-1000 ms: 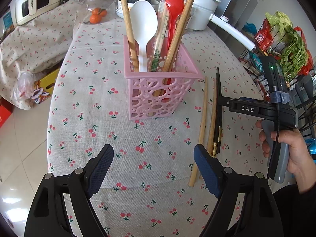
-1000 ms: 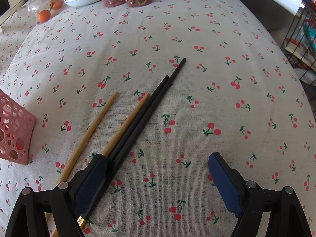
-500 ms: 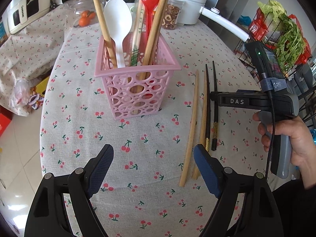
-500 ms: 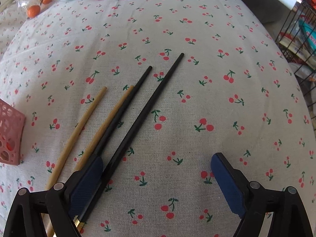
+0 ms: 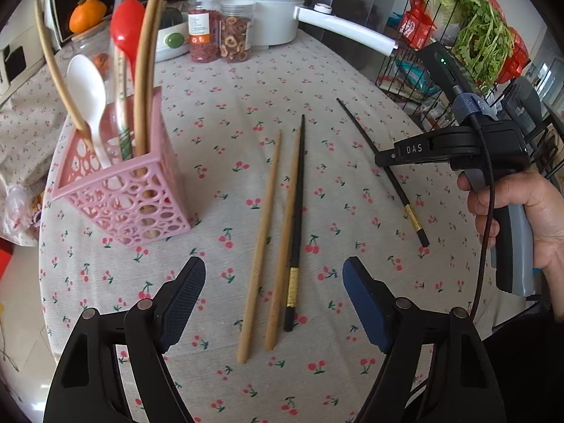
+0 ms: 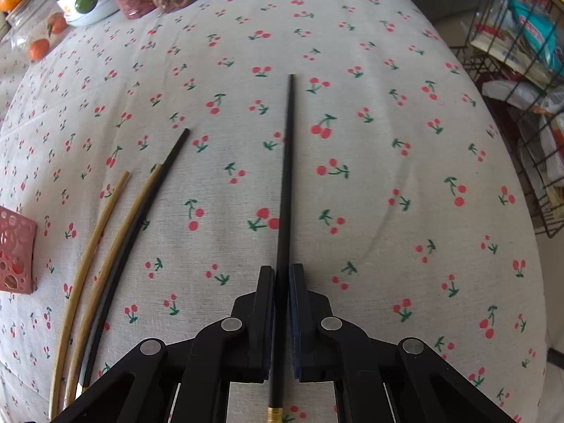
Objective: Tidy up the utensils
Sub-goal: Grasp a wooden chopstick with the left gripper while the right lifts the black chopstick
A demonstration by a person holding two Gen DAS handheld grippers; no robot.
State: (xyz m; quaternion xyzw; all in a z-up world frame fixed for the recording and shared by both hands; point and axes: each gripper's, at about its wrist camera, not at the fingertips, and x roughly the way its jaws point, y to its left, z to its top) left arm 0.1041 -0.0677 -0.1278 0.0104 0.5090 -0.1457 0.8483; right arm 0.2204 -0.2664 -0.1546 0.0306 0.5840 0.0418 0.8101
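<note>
My right gripper [image 6: 282, 275] is shut on a black chopstick [image 6: 287, 162], whose tip points away over the cherry-print cloth. In the left wrist view that gripper [image 5: 379, 159] holds the same black chopstick [image 5: 366, 141] at the right. My left gripper [image 5: 273, 275] hovers low over two wooden chopsticks [image 5: 262, 232] and a second black chopstick [image 5: 298, 211]. Its jaws are closing, the pads clear of the sticks lying between them. A pink basket [image 5: 123, 194] at the left holds a white spoon [image 5: 86, 84], a red spoon [image 5: 127, 35] and more chopsticks.
Two jars [image 5: 218, 38], a white pot [image 5: 261, 3] with a long handle and a bowl stand at the table's far side. A wire rack [image 5: 440, 81] with greens is beyond the right edge. A person's hand [image 5: 521, 211] grips the right tool.
My right gripper has shut on one black chopstick and drawn it right, apart from the other three. My left gripper has shifted right, so the basket now sits at the left of its view.
</note>
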